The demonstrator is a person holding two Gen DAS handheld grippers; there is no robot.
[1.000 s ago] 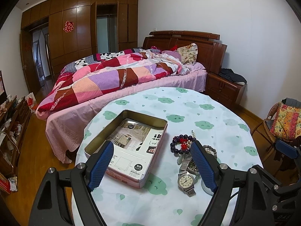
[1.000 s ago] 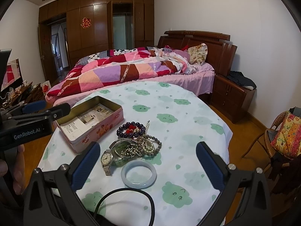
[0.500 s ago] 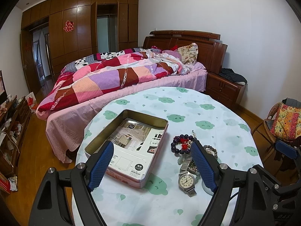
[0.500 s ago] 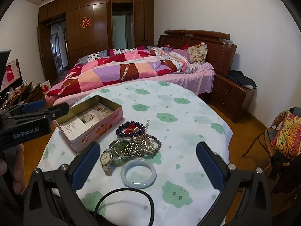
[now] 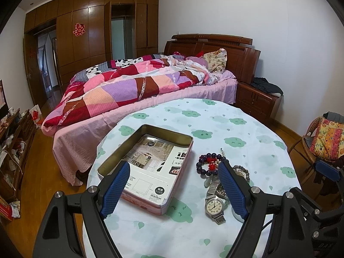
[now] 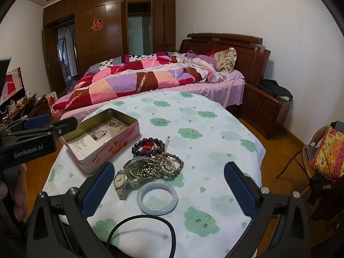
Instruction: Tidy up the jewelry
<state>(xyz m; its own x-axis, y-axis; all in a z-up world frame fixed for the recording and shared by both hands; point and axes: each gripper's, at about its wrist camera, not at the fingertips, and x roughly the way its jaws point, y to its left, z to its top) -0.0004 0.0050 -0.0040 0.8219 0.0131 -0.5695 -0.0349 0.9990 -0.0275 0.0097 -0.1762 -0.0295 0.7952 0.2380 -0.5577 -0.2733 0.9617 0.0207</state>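
Both grippers hover empty with jaws spread wide, the right gripper nearer, the pale bangle lying just ahead between them, then the watch, bead pile and, far left, the tin on the bench.

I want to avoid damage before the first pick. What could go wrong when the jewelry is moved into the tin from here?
1. The dark bead bracelet, the grey bead strands and the watch lie in one overlapping heap, so lifting one piece may drag others.
2. The jade bangle looks smooth and hard; the open right gripper could let it slip.
3. The black cable lies just before the bangle and might snag.
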